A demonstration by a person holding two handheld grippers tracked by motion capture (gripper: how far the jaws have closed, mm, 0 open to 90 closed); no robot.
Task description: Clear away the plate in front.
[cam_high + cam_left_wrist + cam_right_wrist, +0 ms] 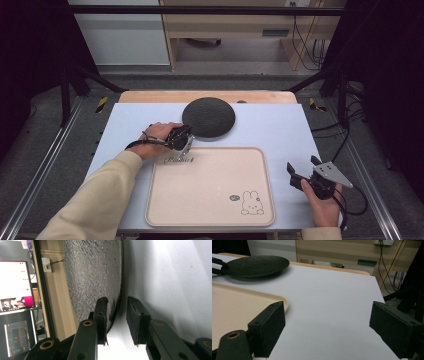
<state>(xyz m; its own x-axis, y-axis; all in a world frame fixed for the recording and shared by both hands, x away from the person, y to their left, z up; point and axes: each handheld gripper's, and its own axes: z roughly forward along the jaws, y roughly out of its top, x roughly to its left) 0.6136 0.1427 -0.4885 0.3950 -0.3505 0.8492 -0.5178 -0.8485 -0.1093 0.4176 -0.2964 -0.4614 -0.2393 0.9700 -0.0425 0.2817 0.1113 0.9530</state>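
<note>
My counter is a pale bluish-white sheet over a wooden top, whose bare wood edge shows along the far side. Two things lie directly on it. A round black textured plate sits near the far edge, about mid-width. A beige rectangular tray with rounded corners lies on the near half, just in front of the plate; it bears a small rabbit drawing in its near right corner and some script near its far left corner. The surface to the right of both is bare
</note>
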